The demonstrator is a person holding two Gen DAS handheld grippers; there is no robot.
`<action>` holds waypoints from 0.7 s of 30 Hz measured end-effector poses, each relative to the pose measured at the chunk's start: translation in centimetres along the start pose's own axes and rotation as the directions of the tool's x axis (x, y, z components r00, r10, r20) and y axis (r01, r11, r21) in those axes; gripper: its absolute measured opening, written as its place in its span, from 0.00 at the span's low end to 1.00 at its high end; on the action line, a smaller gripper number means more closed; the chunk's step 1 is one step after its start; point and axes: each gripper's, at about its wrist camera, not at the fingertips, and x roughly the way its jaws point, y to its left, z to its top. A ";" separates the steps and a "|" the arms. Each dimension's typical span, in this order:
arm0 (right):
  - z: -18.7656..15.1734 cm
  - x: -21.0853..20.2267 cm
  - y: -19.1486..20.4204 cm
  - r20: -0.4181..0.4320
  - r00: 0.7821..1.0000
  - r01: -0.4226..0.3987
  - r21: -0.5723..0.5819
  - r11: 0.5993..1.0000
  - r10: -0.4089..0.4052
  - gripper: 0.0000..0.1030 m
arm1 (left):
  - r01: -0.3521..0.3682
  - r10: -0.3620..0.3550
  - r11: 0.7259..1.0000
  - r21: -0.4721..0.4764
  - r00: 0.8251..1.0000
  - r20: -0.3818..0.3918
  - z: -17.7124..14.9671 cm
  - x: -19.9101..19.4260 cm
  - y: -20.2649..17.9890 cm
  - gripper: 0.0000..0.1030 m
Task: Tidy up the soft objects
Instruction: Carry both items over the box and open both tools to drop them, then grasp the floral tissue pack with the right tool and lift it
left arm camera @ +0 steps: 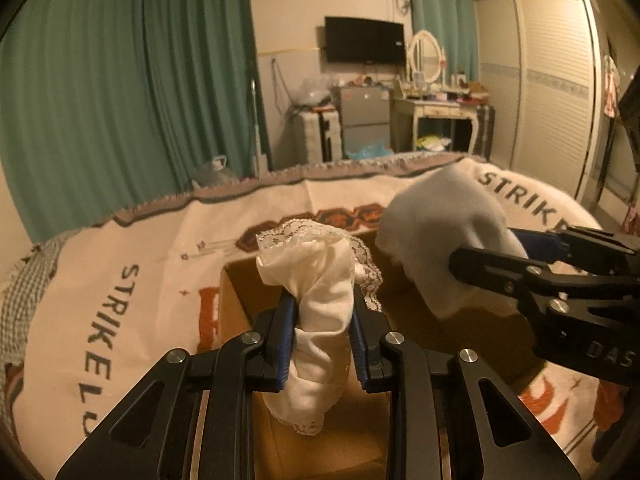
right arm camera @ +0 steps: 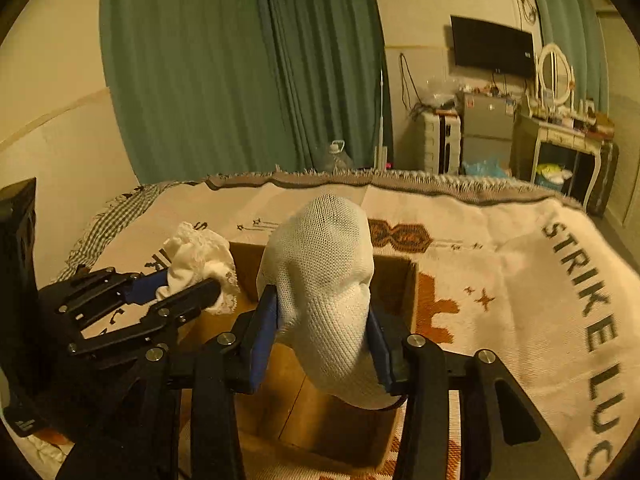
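Observation:
An open cardboard box (left arm camera: 236, 292) (right arm camera: 396, 280) sits on a cream blanket lettered "STRIKE". My left gripper (left arm camera: 322, 300) is shut on a bunched white cloth with lace trim (left arm camera: 320, 280), held over the left part of the box. In the right wrist view this left gripper (right arm camera: 192, 280) and its cloth (right arm camera: 196, 252) show at the left. My right gripper (right arm camera: 320, 304) is shut on a white mesh sock (right arm camera: 324, 248) that stands up between the blue pads above the box. From the left wrist, the right gripper (left arm camera: 486, 248) and the sock (left arm camera: 436, 224) are over the box's right side.
The blanket (right arm camera: 520, 280) covers a bed with a fringed far edge. Beyond it hang green curtains (left arm camera: 160, 80); a wall TV (left arm camera: 364, 40), small fridge (left arm camera: 364, 120), dressing table with mirror (left arm camera: 436, 108) and white wardrobe (left arm camera: 552, 92) stand at the back. A water jug (right arm camera: 338, 156) sits on the floor.

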 end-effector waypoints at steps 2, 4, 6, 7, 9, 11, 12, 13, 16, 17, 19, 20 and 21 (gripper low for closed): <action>-0.5 0.7 -0.3 -0.013 1.000 -0.002 0.002 1.000 0.002 0.52 | -0.007 0.007 1.000 -0.009 1.000 -0.024 -0.5 0.6 0.2 0.49; -1.0 0.9 -0.5 -0.011 1.000 0.018 -0.003 1.000 -0.018 0.61 | -0.025 0.025 1.000 -0.014 0.999 -0.020 -0.5 0.6 0.2 0.64; -1.2 0.4 -0.7 -0.001 0.999 0.038 -0.002 0.999 -0.038 0.62 | -0.043 0.043 0.999 -0.007 0.999 -0.008 -0.6 0.0 0.2 0.66; -1.2 0.1 -0.7 0.003 0.999 0.038 0.002 0.999 -0.038 0.63 | -0.049 0.049 0.999 -0.005 0.999 -0.005 -0.4 -0.3 0.2 0.66; -1.1 -1.3 -1.0 0.017 0.999 0.042 0.014 0.999 -0.043 0.66 | -0.051 0.051 0.999 -0.012 0.999 0.009 0.0 -1.5 0.4 0.66; -1.0 -2.8 -1.0 0.035 0.998 0.055 0.018 0.998 -0.055 0.68 | -0.048 0.049 0.999 -0.020 0.998 0.027 0.6 -3.1 0.4 0.67; -0.9 -4.0 -0.9 0.050 0.997 0.061 0.017 0.998 -0.061 0.68 | -0.049 0.049 0.999 -0.022 0.998 0.045 0.9 -4.4 0.4 0.67; -0.7 -5.1 -0.8 0.061 0.996 0.063 0.015 0.998 -0.064 0.68 | -0.049 0.050 0.999 -0.021 0.997 0.063 1.2 -5.7 0.4 0.69; -0.4 -9.1 0.2 0.100 0.992 0.072 -0.001 0.997 -0.071 0.73 | -0.067 0.070 0.997 -0.028 0.986 0.151 2.2 -10.8 0.4 0.85; -0.4 -10.6 0.6 0.115 0.990 0.081 -0.011 0.997 -0.079 0.77 | -0.072 0.077 0.997 -0.034 0.980 0.183 2.4 -12.6 0.5 0.87; -0.3 -13.4 1.8 0.145 0.985 0.103 -0.036 0.994 -0.097 0.82 | -0.078 0.086 0.996 -0.045 0.969 0.233 2.8 -16.2 0.6 0.87; -0.3 -14.8 2.3 0.157 0.982 0.113 -0.049 0.992 -0.104 0.86 | -0.073 0.083 0.996 -0.050 0.965 0.249 2.7 -17.6 0.7 0.87; -0.4 -16.2 3.0 0.166 0.980 0.121 -0.062 0.991 -0.109 0.89 | -0.062 0.073 0.997 -0.048 0.962 0.262 2.6 -19.1 0.7 0.87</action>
